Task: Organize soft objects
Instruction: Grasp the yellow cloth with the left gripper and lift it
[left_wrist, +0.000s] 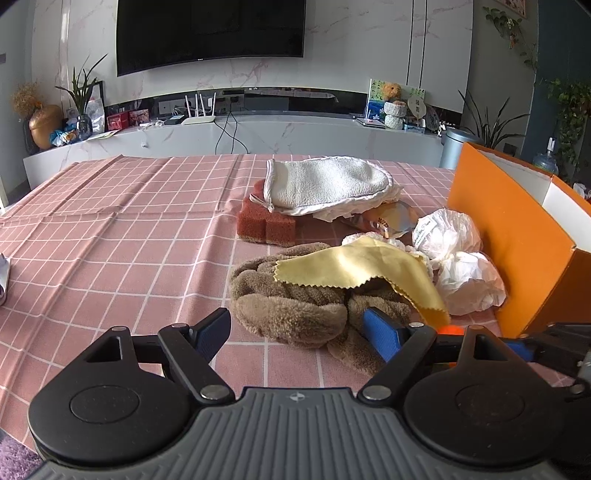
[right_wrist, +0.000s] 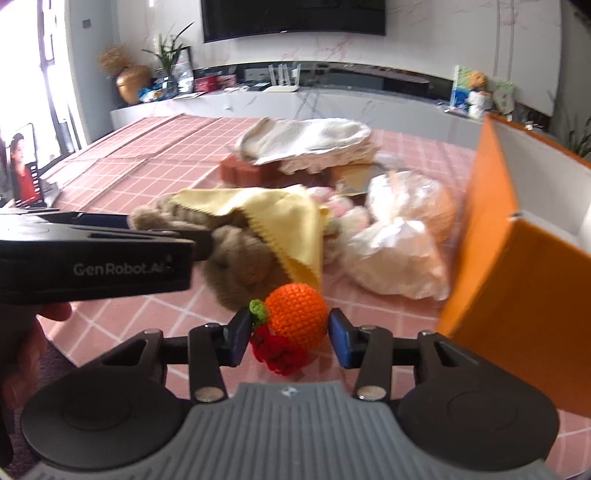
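Note:
A brown plush toy (left_wrist: 288, 306) lies on the pink checked tablecloth (left_wrist: 110, 229) with a yellow cloth (left_wrist: 354, 266) draped over it. My left gripper (left_wrist: 295, 325) is open wide at the plush's near edge. Its right finger rests on the fur and its left finger is clear of it. An orange crochet ball (right_wrist: 297, 314) with a green leaf sits on the cloth beside a red crochet piece (right_wrist: 277, 354). My right gripper (right_wrist: 290, 332) brackets the ball, pads close on both sides, with no squeeze visible. The left gripper (right_wrist: 166, 230) shows from the side over the plush.
An open orange box (left_wrist: 509, 236) stands at the right, close to the pile. Crumpled white bags (left_wrist: 465, 273) lie against it. Farther back, a white mitt (left_wrist: 325, 184) rests on a red-brown sponge (left_wrist: 266, 221). A screen (right_wrist: 24, 166) stands at the table's left edge.

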